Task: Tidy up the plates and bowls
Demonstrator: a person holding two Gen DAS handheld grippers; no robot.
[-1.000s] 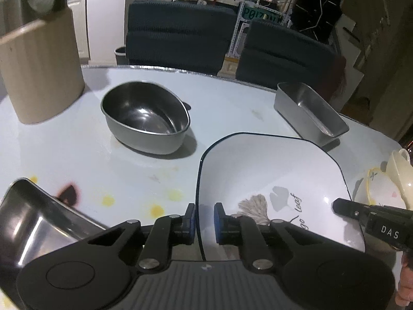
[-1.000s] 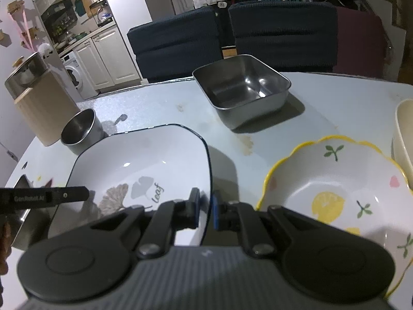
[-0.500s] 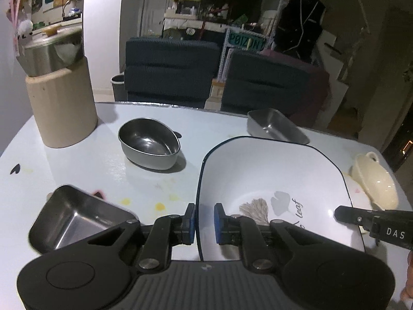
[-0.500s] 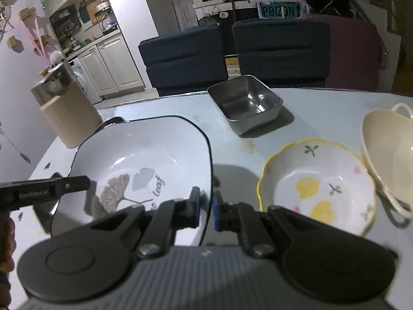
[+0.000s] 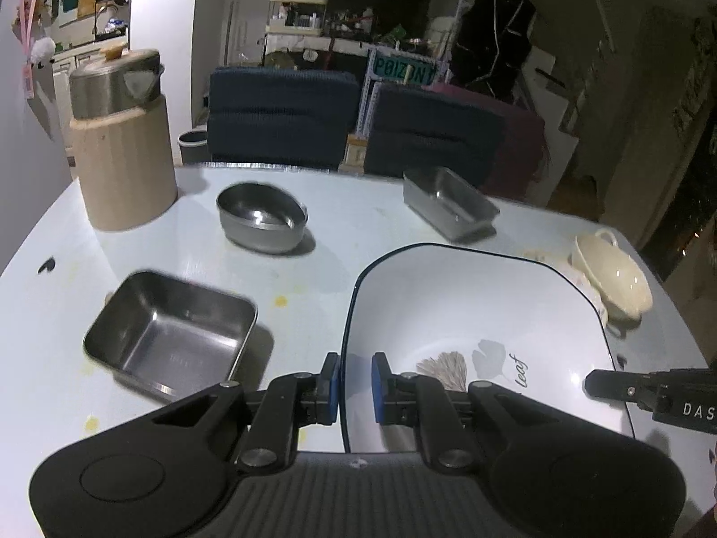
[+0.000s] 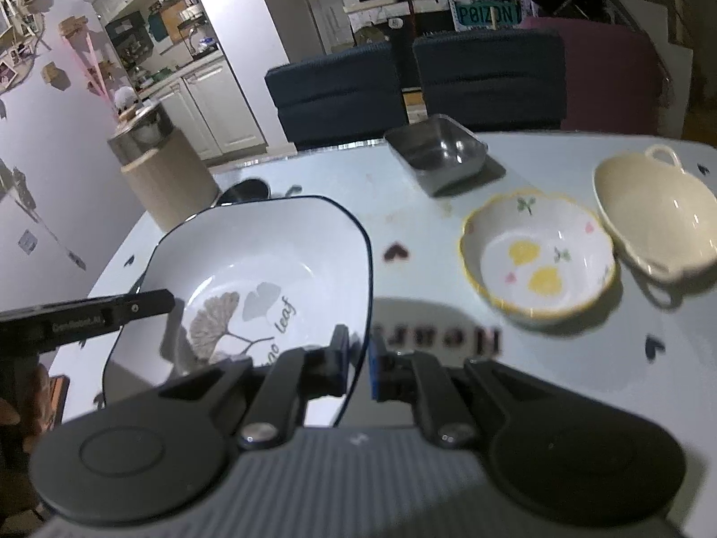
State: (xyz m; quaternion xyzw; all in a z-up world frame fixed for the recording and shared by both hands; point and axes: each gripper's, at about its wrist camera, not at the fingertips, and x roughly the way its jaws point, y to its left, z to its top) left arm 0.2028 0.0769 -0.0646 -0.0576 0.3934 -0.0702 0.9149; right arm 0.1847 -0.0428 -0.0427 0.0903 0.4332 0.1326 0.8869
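A large white square plate (image 5: 475, 309) with a dark rim and a leaf print hangs above the table, held from both sides. My left gripper (image 5: 352, 385) is shut on its left rim; my right gripper (image 6: 356, 363) is shut on its right rim (image 6: 365, 296). Each view shows the other gripper's fingers (image 5: 627, 390) (image 6: 134, 309) at the far rim. On the table lie a yellow-rimmed flowered bowl (image 6: 537, 255), a cream handled bowl (image 6: 654, 215), a round steel bowl (image 5: 262, 217) and two square steel dishes (image 5: 174, 331) (image 5: 448, 201).
A beige ribbed canister (image 5: 121, 152) with a steel lid stands at the table's far left. Two dark chairs (image 5: 287, 116) sit behind the white table (image 5: 53, 314). A kitchen doorway opens at the back left.
Both grippers have risen and pulled back with the plate between them, so the table's dishes look smaller and more of them show. The grips have not changed.
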